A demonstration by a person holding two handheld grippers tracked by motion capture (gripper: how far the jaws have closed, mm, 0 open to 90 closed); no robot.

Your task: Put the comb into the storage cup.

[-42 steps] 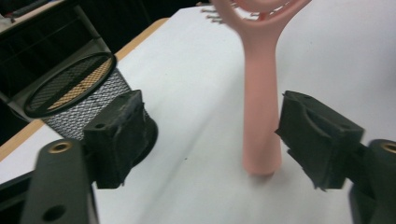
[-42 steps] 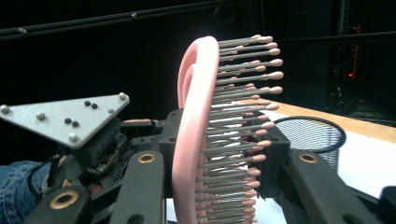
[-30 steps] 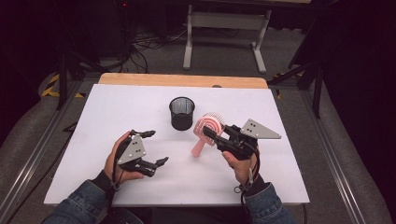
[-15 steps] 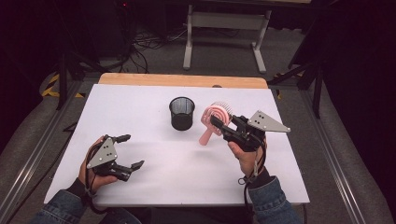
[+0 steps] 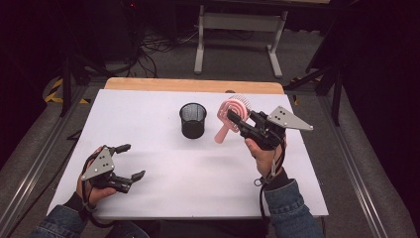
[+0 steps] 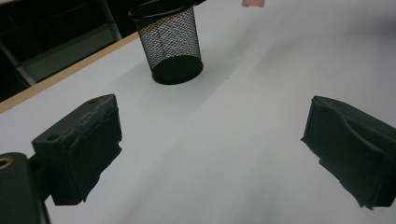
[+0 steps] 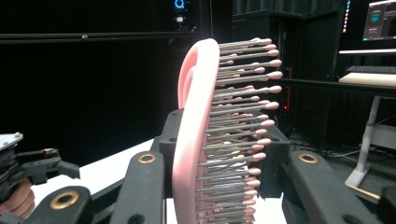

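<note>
Two hand-held grippers work this white tabletop (image 5: 163, 183): the right hand-held gripper (image 5: 236, 120) pinches a pink hairbrush (image 5: 229, 116) by its head, lifted off the surface with the handle hanging down just beside the black mesh cup (image 5: 193, 120), probably so the handle can go in first. The left hand-held gripper (image 5: 127, 161) rests near the front-left edge, jaws spread and empty, well apart from the cup, leaving open room around it.
</note>
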